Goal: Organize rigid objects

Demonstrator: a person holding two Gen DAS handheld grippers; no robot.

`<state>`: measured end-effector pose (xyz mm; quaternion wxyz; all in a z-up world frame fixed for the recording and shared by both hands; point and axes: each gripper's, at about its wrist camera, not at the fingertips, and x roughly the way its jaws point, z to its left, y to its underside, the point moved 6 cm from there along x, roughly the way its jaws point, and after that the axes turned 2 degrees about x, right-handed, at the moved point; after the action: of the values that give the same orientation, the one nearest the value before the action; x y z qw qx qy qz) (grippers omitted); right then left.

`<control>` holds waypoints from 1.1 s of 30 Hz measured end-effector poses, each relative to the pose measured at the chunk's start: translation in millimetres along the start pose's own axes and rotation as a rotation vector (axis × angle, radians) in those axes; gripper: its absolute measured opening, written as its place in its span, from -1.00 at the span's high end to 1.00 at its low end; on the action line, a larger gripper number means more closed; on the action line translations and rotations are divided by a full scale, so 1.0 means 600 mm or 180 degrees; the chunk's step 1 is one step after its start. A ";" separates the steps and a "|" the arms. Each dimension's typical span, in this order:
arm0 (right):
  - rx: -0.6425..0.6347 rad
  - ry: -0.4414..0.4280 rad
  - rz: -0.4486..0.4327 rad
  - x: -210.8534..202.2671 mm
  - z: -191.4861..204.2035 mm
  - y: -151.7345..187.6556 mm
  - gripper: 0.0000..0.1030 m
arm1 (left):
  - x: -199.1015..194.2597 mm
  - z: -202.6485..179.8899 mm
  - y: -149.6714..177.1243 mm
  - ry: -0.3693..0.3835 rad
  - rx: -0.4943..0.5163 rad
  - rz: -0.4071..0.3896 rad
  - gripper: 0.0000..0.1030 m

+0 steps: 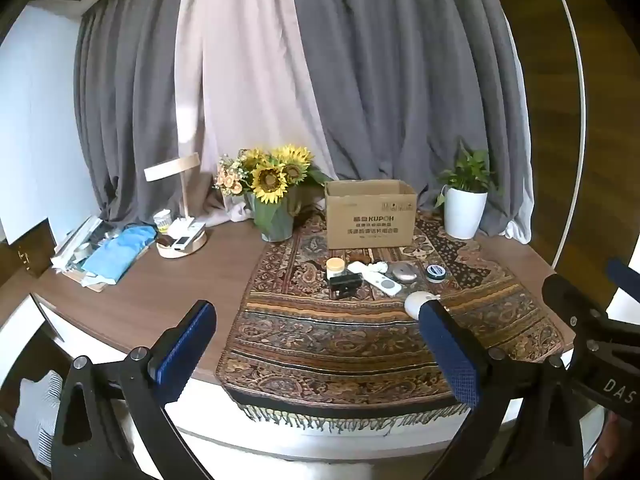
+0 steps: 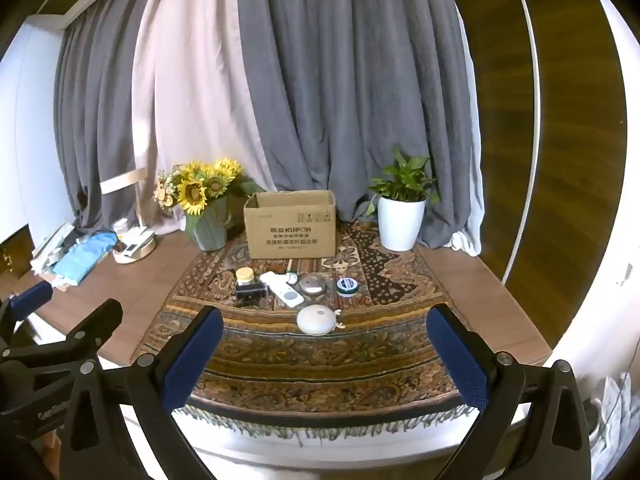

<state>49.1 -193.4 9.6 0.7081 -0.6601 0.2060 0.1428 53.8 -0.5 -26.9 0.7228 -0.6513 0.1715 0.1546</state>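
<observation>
Both tongs gape wide and hold nothing — the left gripper (image 1: pixel 316 344) and right gripper (image 2: pixel 326 354) hang low in their frames over the patterned runner (image 2: pixel 320 364). At mid-frame sits the clutter: a round white gadget (image 2: pixel 317 320), white remote (image 2: pixel 286 294), cream-lidded jar (image 2: pixel 245 276) — before the open cardboard box (image 2: pixel 292 228).

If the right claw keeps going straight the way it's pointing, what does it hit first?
Probably the round white device on the patterned cloth: it lies almost centred ahead of the open right claw, nearer than the other small items. Depth is uncertain.
</observation>
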 end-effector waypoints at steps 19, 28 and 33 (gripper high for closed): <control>0.0005 -0.0024 0.0038 0.004 0.007 0.001 -1.00 | -0.002 0.005 -0.006 0.0006 -0.0049 -0.0006 -1.00; 0.0006 -0.0022 0.0039 0.004 0.005 0.002 -1.00 | 0.001 -0.001 -0.009 -0.0016 -0.0031 -0.0020 -1.00; 0.0001 -0.0020 0.0038 0.004 0.005 0.000 -1.00 | 0.004 -0.002 -0.011 -0.0017 -0.0025 -0.0021 -1.00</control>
<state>51.7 -190.6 8.6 0.7080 -0.6584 0.2077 0.1491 58.6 -2.5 -22.2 0.7212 -0.6543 0.1669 0.1547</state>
